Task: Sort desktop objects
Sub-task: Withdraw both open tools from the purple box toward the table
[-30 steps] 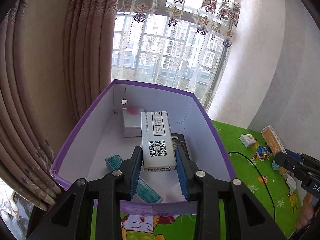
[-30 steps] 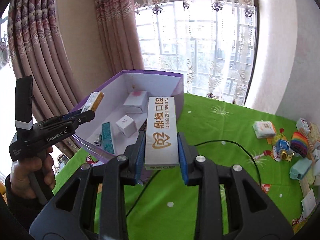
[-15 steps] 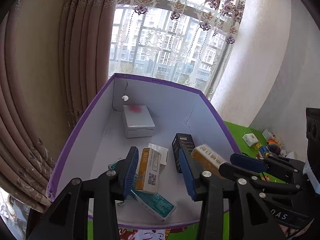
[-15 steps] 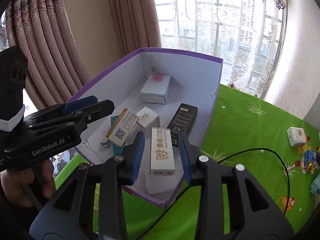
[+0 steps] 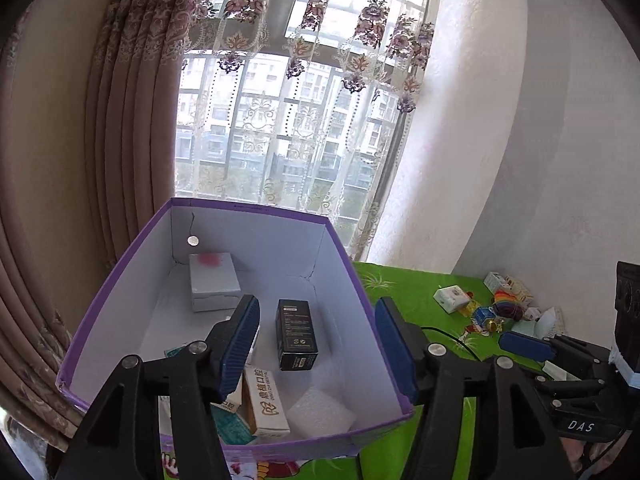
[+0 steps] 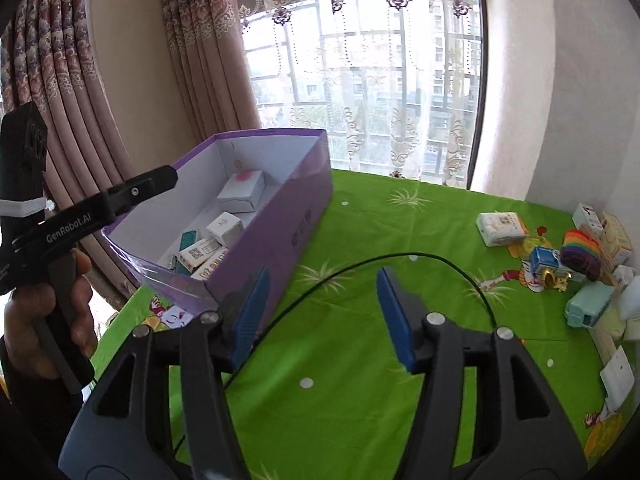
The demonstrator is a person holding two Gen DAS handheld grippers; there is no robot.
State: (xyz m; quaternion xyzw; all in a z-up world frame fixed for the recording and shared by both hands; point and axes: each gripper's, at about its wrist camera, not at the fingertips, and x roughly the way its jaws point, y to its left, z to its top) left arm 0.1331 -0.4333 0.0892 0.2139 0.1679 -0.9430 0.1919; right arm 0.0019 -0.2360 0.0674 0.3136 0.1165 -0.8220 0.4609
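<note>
Green table (image 6: pixel 360 360) w/ purple box (image 5: pixel 356 280) at its left end. A sec ago each gripper held a long carton; now both lie in the box, incl. the dental carton (image 5: pixel 266 406) at the near wall beside the black carton (image 5: pixel 296 334). Left gripper (image 5: pixel 316 344): jaws wide, empty, above the box. Right gripper (image 6: pixel 320 312): jaws wide, empty, over the cloth, off the box. So two more sorted; the pile (image 6: pixel 560 260) at the far right is prob. next.
</note>
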